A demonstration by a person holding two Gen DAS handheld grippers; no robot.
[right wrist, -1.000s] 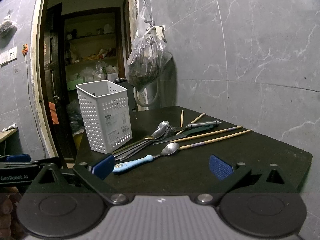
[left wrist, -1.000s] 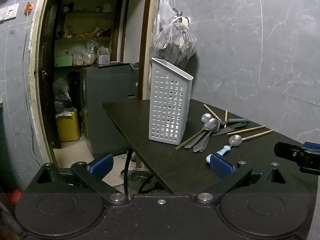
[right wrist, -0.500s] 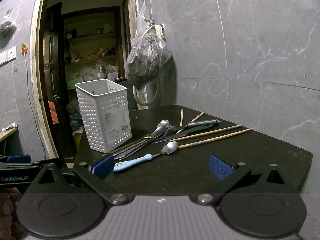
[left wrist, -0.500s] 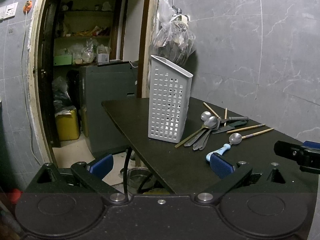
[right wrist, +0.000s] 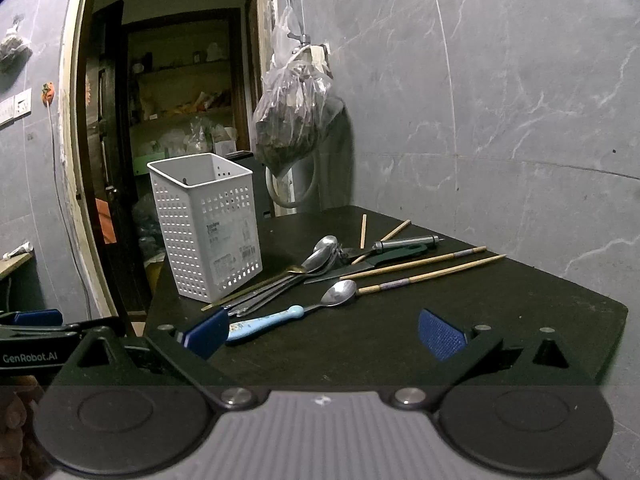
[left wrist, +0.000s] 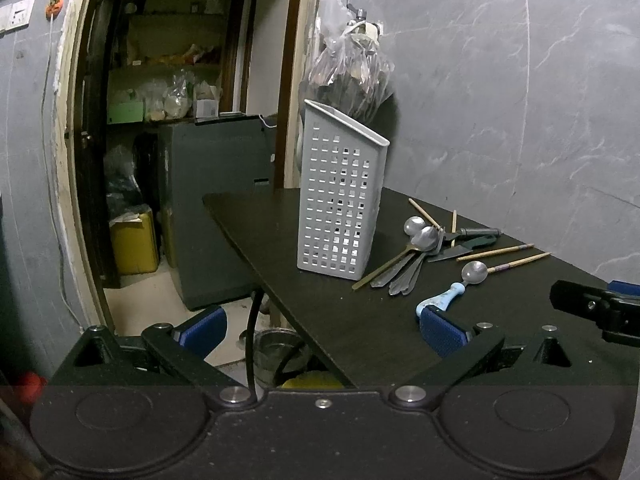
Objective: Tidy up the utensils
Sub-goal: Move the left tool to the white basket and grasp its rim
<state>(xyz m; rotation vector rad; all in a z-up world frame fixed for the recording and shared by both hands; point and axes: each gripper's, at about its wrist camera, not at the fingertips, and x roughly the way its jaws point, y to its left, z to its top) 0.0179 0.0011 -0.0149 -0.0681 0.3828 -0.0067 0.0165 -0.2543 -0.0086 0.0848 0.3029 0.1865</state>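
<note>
The right gripper (right wrist: 322,330) is held wide open and empty, low over the near edge of the desk (right wrist: 520,304). Its left pad (right wrist: 206,333) is seen just in front of the blue handle of a spoon (right wrist: 292,310), without clear contact. The left gripper (left wrist: 322,326) is likewise spread open with nothing in it, half off the desk's left edge; its right pad (left wrist: 442,330) is seen close to the same spoon's handle.

A white perforated basket (right wrist: 206,224) is stood upright on the desk and taken here as the landmark. Just right of the basket, a bundle of steel spoons (right wrist: 316,260) is laid with handles pointing toward its base. The blue-handled spoon is placed in front of and right of the basket, apart from the bundle. Farther right of the basket, a knife (right wrist: 372,260) and a metal tool (right wrist: 406,243) are laid, with chopsticks (right wrist: 424,268) spread beyond them. Behind the basket, a plastic bag (right wrist: 296,120) is hung on the wall.
</note>
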